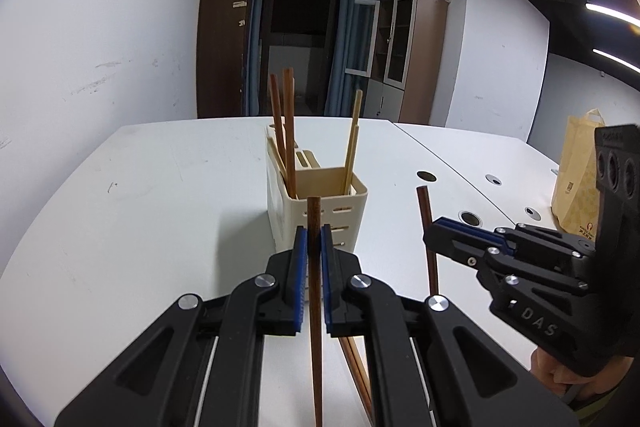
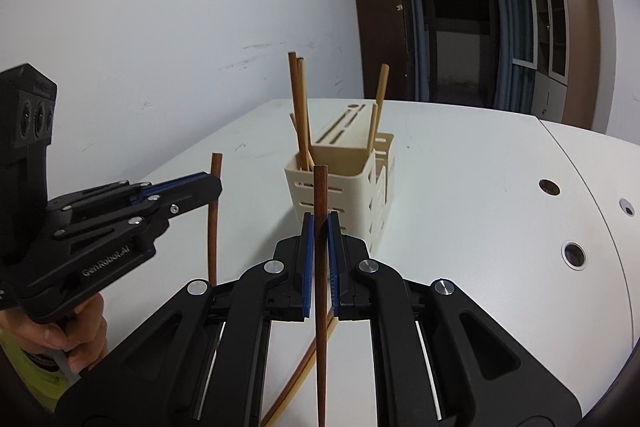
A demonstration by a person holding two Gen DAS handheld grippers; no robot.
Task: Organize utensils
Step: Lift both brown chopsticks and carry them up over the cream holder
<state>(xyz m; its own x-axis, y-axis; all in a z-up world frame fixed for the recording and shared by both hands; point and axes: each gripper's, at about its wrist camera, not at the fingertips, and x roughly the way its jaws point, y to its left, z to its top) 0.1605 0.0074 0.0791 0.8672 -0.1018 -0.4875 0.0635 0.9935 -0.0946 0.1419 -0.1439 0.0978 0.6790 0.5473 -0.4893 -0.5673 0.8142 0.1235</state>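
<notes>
A cream slotted utensil holder (image 1: 316, 207) (image 2: 352, 187) stands on the white table and has several chopsticks upright in it. My left gripper (image 1: 314, 239) is shut on a dark brown chopstick (image 1: 314, 303), held upright just in front of the holder. My right gripper (image 2: 320, 227) is shut on another dark brown chopstick (image 2: 320, 307), also upright in front of the holder. Each gripper shows in the other's view: the right (image 1: 436, 235) beside its chopstick (image 1: 426, 219), the left (image 2: 212, 187) with its chopstick (image 2: 214, 227). More chopsticks (image 2: 304, 367) lie on the table below the grippers.
The white table (image 1: 140, 207) runs to a white wall on the left. Round cable holes (image 2: 574, 253) sit in the table to the right. A yellow paper bag (image 1: 576, 175) stands at the far right. A dark doorway and cabinets are behind the table.
</notes>
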